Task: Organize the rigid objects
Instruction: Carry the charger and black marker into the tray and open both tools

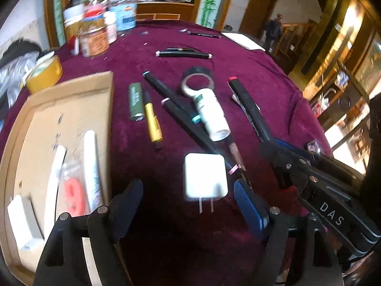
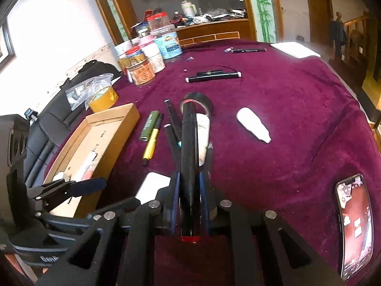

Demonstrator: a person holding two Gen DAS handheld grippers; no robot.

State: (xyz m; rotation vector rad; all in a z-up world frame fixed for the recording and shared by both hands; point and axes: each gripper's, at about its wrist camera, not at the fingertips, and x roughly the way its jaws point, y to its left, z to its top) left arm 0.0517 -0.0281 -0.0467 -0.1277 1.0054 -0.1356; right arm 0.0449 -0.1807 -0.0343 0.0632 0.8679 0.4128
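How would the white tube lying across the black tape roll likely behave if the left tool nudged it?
The white tube is round, so it would probably roll sideways. One end rests on the black tape roll, so it may pivot or slide off. Its smooth shell looks slippery and probably light.

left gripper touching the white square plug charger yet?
Apart. The left wrist view shows the left gripper open, with purple cloth visible between each finger and the white square plug charger.

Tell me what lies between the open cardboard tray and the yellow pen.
In both views, a dark green cylindrical lighter lies on the maroon cloth between the cardboard tray and the yellow pen, close beside the pen.
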